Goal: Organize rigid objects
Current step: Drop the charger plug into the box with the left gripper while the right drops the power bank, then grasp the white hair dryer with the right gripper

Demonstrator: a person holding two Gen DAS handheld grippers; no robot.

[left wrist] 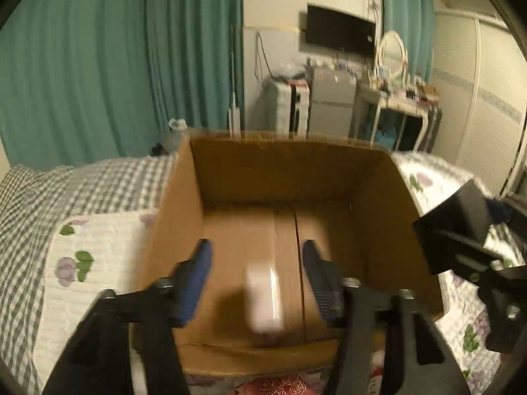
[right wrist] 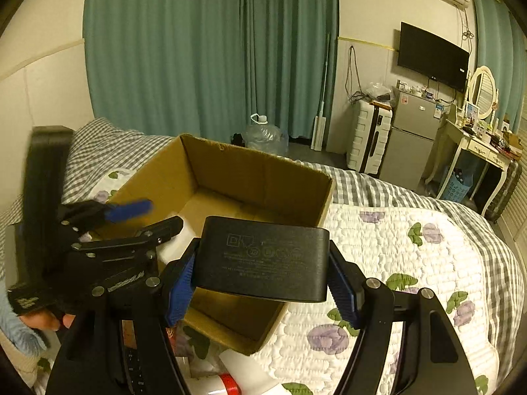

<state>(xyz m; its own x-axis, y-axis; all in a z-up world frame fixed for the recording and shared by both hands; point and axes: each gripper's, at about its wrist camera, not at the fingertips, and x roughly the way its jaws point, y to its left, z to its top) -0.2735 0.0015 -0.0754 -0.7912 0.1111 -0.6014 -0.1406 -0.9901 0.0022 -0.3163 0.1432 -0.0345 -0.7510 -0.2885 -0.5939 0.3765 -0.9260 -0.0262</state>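
An open cardboard box [left wrist: 362,177] [right wrist: 263,171] sits on the bed. In the left wrist view my left gripper [left wrist: 257,256] is open over the box, and a small white block [left wrist: 263,296], blurred, is between and below its fingers, apart from both. In the right wrist view the left gripper [right wrist: 145,214] shows at the box's left side. My right gripper [right wrist: 260,273] is shut on a black power adapter [right wrist: 263,256], held above the box's near edge. The adapter also shows at the right of the left wrist view [left wrist: 457,217].
The bed has a white flowered quilt [right wrist: 395,263] and a grey checked cover [left wrist: 82,181]. Loose items, including a white bottle with a red band [right wrist: 230,378], lie by the box's near side. A water jug [right wrist: 263,135], suitcase [right wrist: 369,138] and fridge [right wrist: 408,138] stand beyond the bed.
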